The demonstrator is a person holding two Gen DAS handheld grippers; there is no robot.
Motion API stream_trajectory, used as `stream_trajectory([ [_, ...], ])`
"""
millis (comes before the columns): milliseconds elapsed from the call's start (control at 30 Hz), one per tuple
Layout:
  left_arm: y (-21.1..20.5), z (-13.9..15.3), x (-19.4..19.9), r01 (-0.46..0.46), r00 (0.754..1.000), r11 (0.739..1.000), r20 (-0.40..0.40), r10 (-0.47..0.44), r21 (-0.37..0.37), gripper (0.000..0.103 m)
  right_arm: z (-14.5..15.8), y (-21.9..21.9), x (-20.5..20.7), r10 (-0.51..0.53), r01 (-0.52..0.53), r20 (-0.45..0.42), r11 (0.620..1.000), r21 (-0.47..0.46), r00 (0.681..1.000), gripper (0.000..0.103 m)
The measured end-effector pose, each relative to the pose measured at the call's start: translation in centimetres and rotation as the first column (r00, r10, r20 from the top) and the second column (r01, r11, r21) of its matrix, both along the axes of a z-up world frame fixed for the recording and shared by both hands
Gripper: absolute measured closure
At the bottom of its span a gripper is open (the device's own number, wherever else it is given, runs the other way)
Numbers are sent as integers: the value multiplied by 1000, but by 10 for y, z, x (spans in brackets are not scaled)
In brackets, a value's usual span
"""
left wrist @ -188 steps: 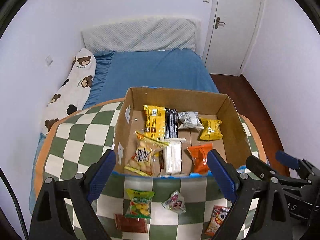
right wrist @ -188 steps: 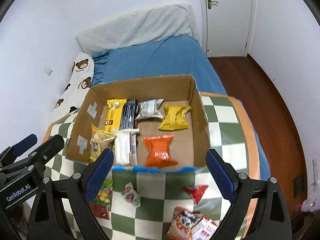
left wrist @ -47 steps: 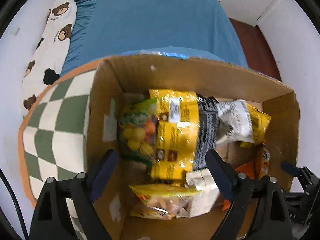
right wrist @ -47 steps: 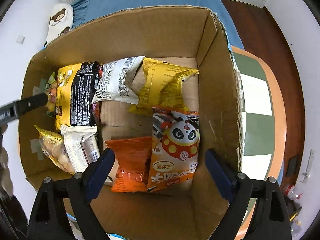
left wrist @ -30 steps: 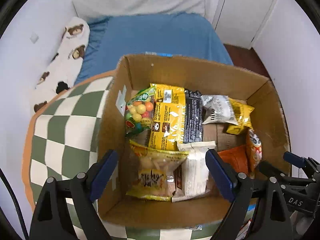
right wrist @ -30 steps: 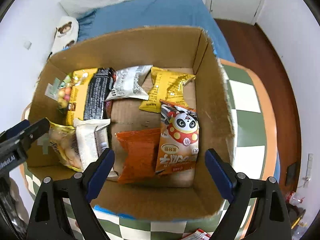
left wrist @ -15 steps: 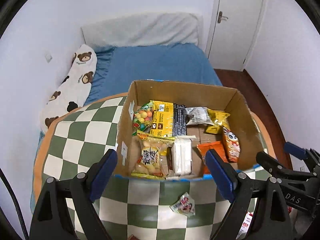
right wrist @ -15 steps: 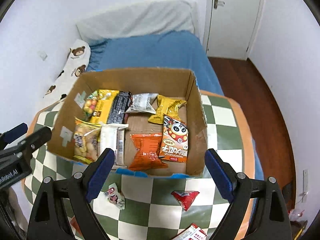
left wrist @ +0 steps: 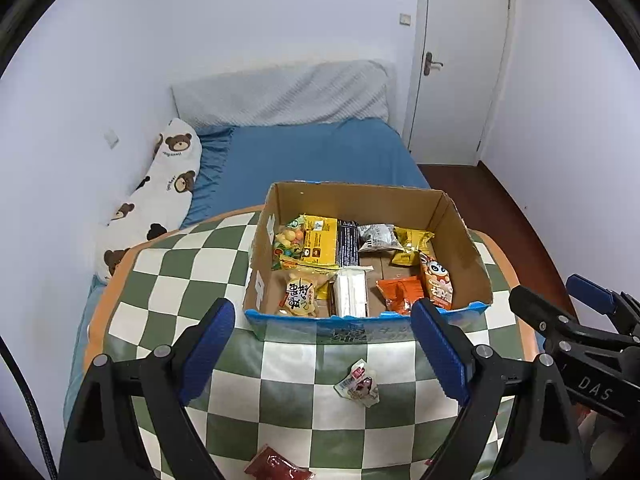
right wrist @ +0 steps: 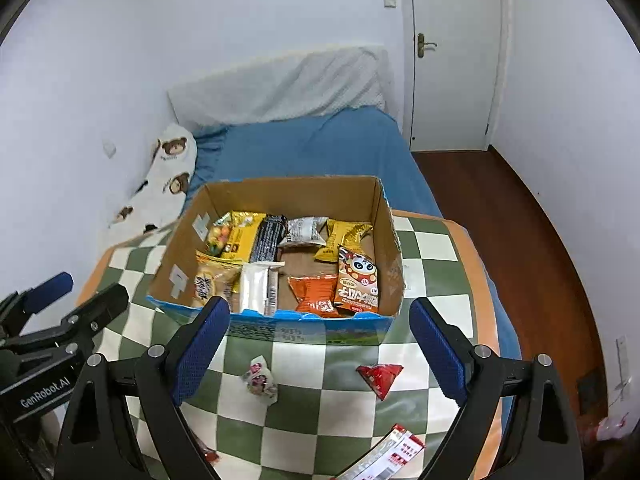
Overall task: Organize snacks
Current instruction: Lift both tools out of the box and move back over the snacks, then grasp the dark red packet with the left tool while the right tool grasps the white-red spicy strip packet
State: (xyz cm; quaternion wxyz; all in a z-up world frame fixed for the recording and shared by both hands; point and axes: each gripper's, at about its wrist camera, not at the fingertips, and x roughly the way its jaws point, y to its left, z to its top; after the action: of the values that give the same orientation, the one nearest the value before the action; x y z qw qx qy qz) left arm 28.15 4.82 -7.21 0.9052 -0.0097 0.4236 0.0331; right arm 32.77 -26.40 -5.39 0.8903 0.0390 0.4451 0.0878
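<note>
Both hand-held grippers, left [left wrist: 324,344] and right [right wrist: 320,340], have been withdrawn from the cardboard box [right wrist: 304,326], spread and empty; loose snacks in front of it, including a red packet [right wrist: 379,376], remain to be collected.

We see a round table [left wrist: 192,276] under a green-and-white checked cloth with an orange border. An open brown cardboard box [left wrist: 460,240] sits toward its far edge, its near wall blue-printed. In front of it, mid-table, lies a small white-and-pink snack packet [left wrist: 357,384]. Right of that, apart, we spot a red triangular packet [right wrist: 380,376]. At the near edge: a dark red sachet [left wrist: 276,466] and a red-and-white printed pack [right wrist: 388,458].
</note>
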Motion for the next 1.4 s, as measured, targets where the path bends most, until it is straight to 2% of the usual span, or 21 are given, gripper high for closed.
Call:
stream_trajectory([
  [133, -5, 1, -12, 2, 1000, 1000, 6, -2, 8, 13, 2, -4, -13, -13, 14, -10, 999, 43, 1000, 9],
  [233, -3, -6, -15, -8, 1000, 1000, -8, 8, 0, 13, -10, -8, -19, -24, 29, -59, 997, 77, 998, 9],
  [300, 1, -20, -18, -19, 999, 1000, -46, 19, -18, 13, -25, -14, -22, -38, 50, -115, 993, 104, 993, 9],
  [433, 16, -65, -26, -72, 983, 996, -175, 63, -45, 13, -79, -36, -33, -90, 136, -283, 980, 146, 955, 9],
  [500, 26, -97, -33, -112, 960, 992, -264, 93, -57, 13, -119, -51, -43, -126, 197, -389, 969, 148, 912, 9],
  [533, 32, -113, -36, -135, 943, 989, -313, 109, -62, 13, -137, -57, -47, -141, 222, -435, 965, 141, 889, 9],
  [633, 53, -169, -47, -224, 871, 968, -469, 147, -113, 13, -201, -78, -66, -189, 313, -582, 942, 120, 791, 9],
  [667, 63, -191, -54, -278, 828, 950, -537, 164, -139, 13, -220, -82, -71, -202, 336, -619, 936, 108, 759, 9],
  [700, 72, -206, -59, -322, 795, 933, -581, 173, -163, 13, -242, -88, -78, -216, 372, -660, 923, 103, 720, 9],
  [767, 91, -237, -76, -435, 720, 876, -664, 202, -205, 13, -274, -94, -87, -242, 425, -709, 901, 89, 662, 11],
  [833, 107, -257, -88, -525, 662, 816, -718, 215, -240, 13, -294, -94, -92, -254, 445, -726, 892, 80, 640, 19],
  [867, 115, -266, -96, -572, 635, 778, -740, 220, -259, 13, -299, -93, -93, -264, 443, -722, 894, 65, 640, 26],
  [933, 125, -277, -105, -623, 610, 734, -756, 238, -271, 13, -301, -86, -94, -270, 423, -697, 905, 53, 664, 30],
  [1000, 128, -282, -106, -628, 608, 731, -754, 247, -268, 13, -299, -73, -92, -236, 360, -668, 932, 50, 705, 42],
  [1100, 123, -294, -102, -622, 609, 732, -759, 230, -277, 13, -297, -48, -89, -162, 252, -651, 967, 47, 742, 43],
  [1133, 119, -297, -99, -611, 615, 742, -755, 226, -276, 13, -296, -38, -89, -133, 205, -645, 978, 38, 753, 43],
  [1167, 114, -299, -95, -593, 625, 761, -747, 227, -265, 15, -297, -30, -89, -106, 164, -641, 986, 32, 760, 43],
  [1233, 101, -299, -84, -534, 664, 805, -718, 211, -257, 19, -297, -15, -90, -52, 89, -640, 996, 25, 766, 43],
  [1300, 81, -294, -72, -437, 711, 868, -681, 173, -236, 24, -298, -1, -92, 9, 0, -640, 1000, 14, 769, 43],
  [1367, 59, -290, -60, -324, 751, 923, -650, 116, -208, 35, -299, 11, -94, 58, -79, -642, 997, -4, 765, 43],
  [1400, 46, -289, -54, -262, 769, 944, -634, 79, -199, 35, -300, 14, -95, 77, -109, -643, 994, -10, 762, 43],
])
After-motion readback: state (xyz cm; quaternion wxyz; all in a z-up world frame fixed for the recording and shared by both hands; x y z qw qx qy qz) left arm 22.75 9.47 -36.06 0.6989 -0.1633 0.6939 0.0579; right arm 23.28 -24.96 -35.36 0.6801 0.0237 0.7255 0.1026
